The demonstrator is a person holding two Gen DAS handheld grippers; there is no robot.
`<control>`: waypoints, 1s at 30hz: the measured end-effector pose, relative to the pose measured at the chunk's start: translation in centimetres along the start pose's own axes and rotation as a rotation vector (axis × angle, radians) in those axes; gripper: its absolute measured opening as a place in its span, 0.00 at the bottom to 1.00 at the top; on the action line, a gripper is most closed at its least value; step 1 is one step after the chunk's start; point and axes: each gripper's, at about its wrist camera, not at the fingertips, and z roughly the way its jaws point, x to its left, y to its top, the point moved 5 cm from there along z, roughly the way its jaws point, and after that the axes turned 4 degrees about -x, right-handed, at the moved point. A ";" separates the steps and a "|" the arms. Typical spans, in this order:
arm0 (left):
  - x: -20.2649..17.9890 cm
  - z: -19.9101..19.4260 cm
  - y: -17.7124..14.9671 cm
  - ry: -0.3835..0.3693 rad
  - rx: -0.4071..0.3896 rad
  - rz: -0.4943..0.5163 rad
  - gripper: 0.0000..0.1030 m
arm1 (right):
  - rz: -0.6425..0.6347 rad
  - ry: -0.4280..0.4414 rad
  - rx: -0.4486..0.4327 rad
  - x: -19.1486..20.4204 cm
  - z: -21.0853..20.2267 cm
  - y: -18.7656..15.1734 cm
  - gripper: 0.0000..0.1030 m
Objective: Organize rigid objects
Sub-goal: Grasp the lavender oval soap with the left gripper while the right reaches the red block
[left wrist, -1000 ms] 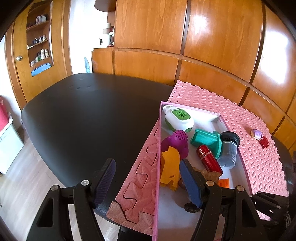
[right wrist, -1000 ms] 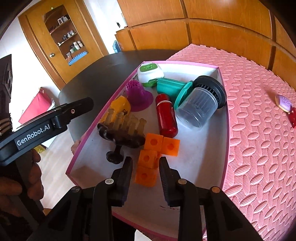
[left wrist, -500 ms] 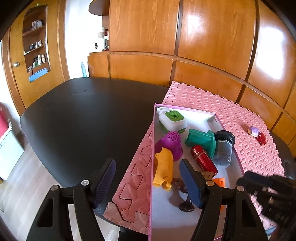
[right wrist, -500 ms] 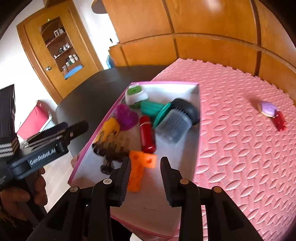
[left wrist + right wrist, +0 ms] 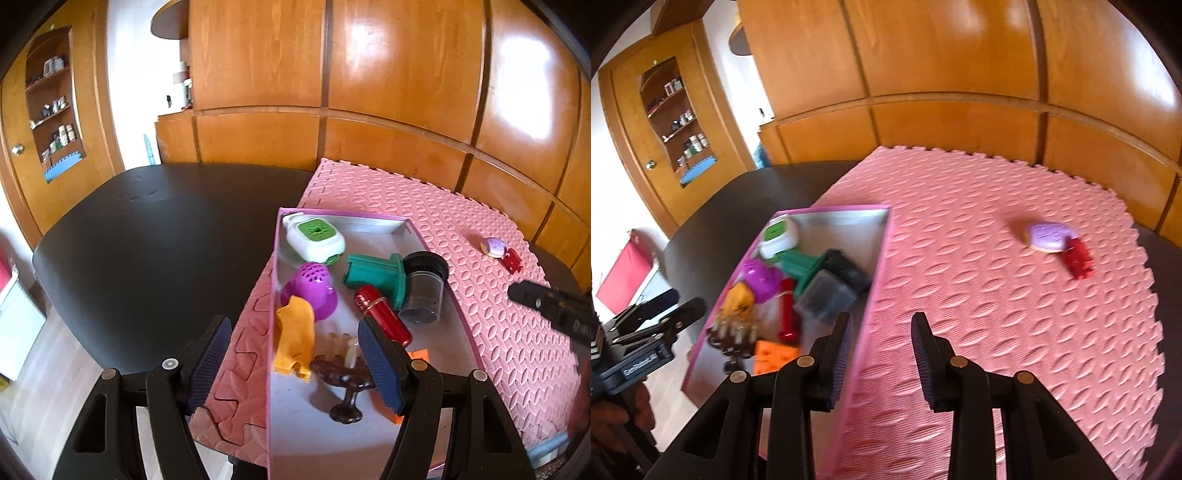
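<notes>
At nine o'clock the left gripper [image 5: 293, 356] hangs spread and empty over the box [image 5: 871, 284]. The right gripper [image 5: 881, 356], apart and empty, faces two small hard toys [image 5: 1058, 245] at one o'clock; light, pinch their sides

A pink-rimmed box [image 5: 275, 295] with a pale floor lies on the pink foam mat [image 5: 480, 332]. Inside it lie a white and green device [image 5: 316, 240] at the far end, a purple perforated dome [image 5: 310, 291], a teal flanged piece [image 5: 373, 275] on its side, a dark grey cylinder [image 5: 423, 291] on its side, a red tube [image 5: 384, 317], a yellow shape [image 5: 295, 339], a brown stand [image 5: 343, 380] and an orange block [image 5: 774, 356]. Well apart, on the mat, a purple oval piece [image 5: 1049, 236] touches a small red toy [image 5: 1078, 258].
</notes>
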 end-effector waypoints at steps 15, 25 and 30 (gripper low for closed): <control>-7.5 0.8 3.2 -0.118 0.004 0.121 0.70 | 0.236 -0.301 -0.035 -17.5 -0.4 -0.7 0.31; -17.9 4.4 5.4 -0.277 0.079 0.205 0.73 | 0.493 -0.324 -0.036 -22.3 -1.4 -1.8 0.31; -23.0 7.4 5.7 -0.284 0.089 0.326 0.73 | 0.501 -0.310 -0.025 -22.2 -1.1 -1.8 0.31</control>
